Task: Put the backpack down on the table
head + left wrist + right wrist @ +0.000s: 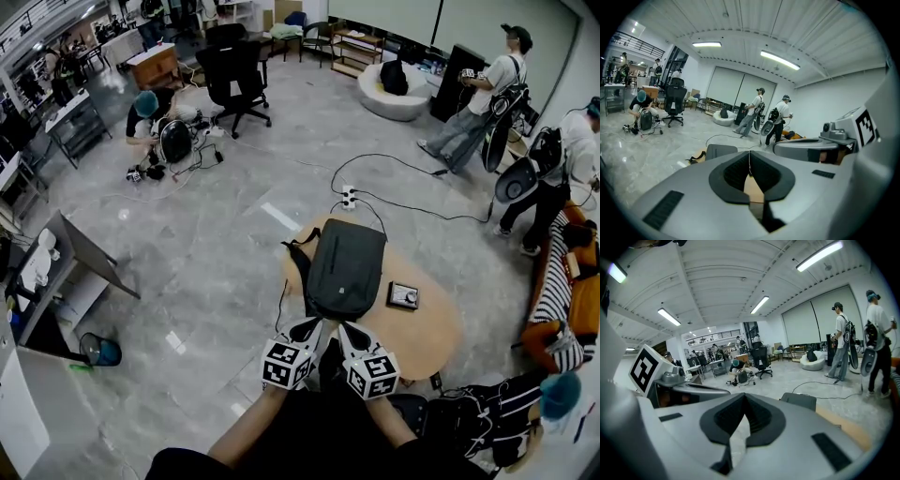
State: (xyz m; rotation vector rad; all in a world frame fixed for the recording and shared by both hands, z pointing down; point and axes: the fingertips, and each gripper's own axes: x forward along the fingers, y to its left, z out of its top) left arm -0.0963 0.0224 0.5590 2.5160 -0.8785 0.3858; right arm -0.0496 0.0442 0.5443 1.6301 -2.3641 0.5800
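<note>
So the backpack (345, 267) is lying flat on the oval wooden table (433, 330), up at the far left end. One strap loops out past the left edge. A small black gadget (404, 295) sits just beside it, more toward the middle of the table.

Both tongs hang side by side over the near edge, pointing at the pack's near end. The left gripper (307, 328) has its pads pressed together with nothing between them. Same deal for the right gripper (345, 330): pads together, empty. The tips are close to the backpack, but I can't tell if they touch it.
</note>
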